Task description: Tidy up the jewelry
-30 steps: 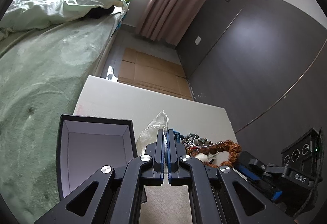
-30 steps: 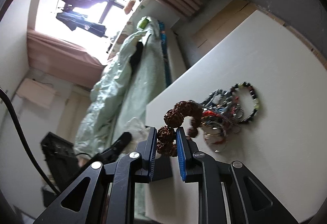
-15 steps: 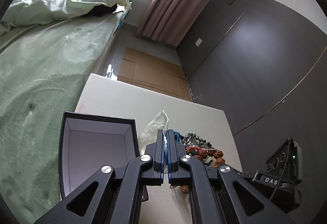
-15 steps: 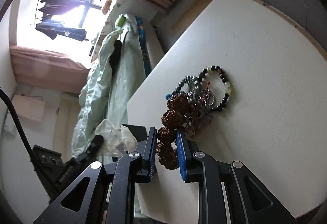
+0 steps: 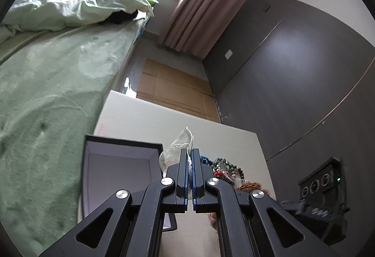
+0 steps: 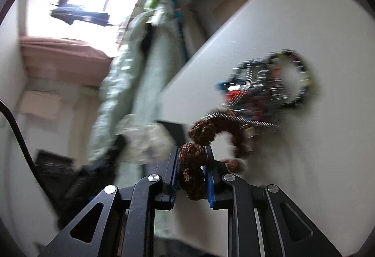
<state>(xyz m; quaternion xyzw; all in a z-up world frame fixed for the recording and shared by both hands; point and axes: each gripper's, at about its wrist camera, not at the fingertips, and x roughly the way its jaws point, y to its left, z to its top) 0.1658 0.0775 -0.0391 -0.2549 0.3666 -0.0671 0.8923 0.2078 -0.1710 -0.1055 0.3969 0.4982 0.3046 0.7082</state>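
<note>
My left gripper (image 5: 189, 158) is shut on a thin clear plastic bag (image 5: 180, 142) that sticks up from its fingers, just right of an open dark jewelry box (image 5: 117, 175) with a pale lining. A pile of bead bracelets (image 5: 226, 166) lies on the white table behind it. My right gripper (image 6: 191, 154) is shut on a brown bracelet of rough seed beads (image 6: 206, 132), lifted off the table beside the blurred jewelry pile (image 6: 269, 90). The bag (image 6: 145, 142) and the left gripper show blurred at left in the right wrist view.
The white table (image 5: 152, 121) stands by a green-covered bed (image 5: 51, 83). Cardboard (image 5: 171, 88) lies on the floor beyond it. A dark wardrobe wall (image 5: 293, 69) runs along the right. The right gripper's body (image 5: 321, 198) is at the lower right.
My right gripper has lifted and swung with the brown bracelet, away from the pile; its view is motion-blurred. My left gripper has tilted slightly, still holding the bag.
</note>
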